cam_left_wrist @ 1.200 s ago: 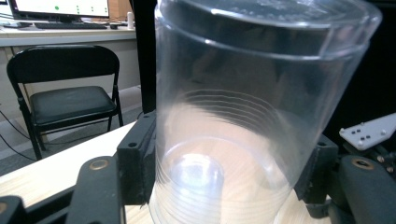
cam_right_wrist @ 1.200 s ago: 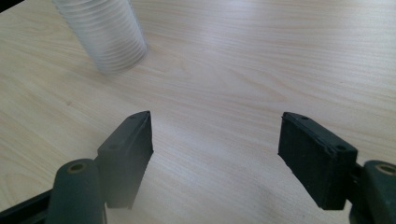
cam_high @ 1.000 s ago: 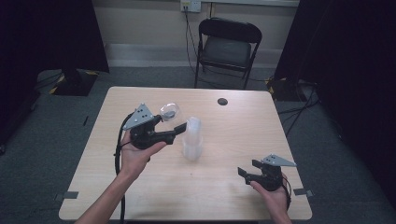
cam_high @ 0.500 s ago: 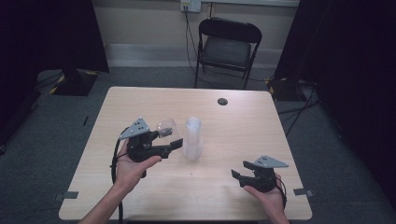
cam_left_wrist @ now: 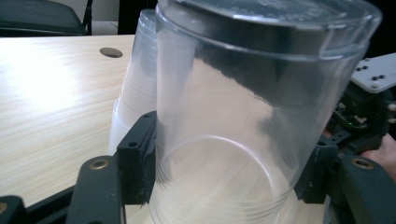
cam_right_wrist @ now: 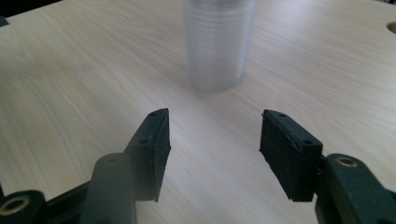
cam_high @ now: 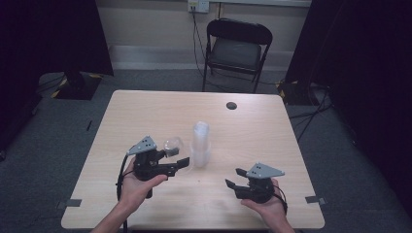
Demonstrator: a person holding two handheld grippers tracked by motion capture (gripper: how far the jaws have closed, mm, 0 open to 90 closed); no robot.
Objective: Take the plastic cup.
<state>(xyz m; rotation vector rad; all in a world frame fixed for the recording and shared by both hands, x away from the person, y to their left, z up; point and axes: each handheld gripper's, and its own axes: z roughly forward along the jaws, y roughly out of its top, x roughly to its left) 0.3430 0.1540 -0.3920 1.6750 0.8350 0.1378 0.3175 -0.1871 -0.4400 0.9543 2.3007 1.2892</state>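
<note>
- Done: the left gripper [cam_high: 182, 162] clamps one clear plastic cup [cam_high: 173, 144], tilted at frame centre-left, apart from the stack of clear plastic cups [cam_high: 200, 144] at the centre of the light wooden table [cam_high: 145, 111].
- Left: setting the cup down; the right gripper [cam_high: 232, 177], lower right, holds nothing between its part-open jaws, which have just been closing.

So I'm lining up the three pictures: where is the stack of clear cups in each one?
High view: the stack of cups stands upright at the table's middle, right of the left gripper.
Left gripper view: left of centre, behind the single clear cup in the jaws.
Right gripper view: top centre, beyond the open jaws.
Shared landmark: the round hole in the table.
</note>
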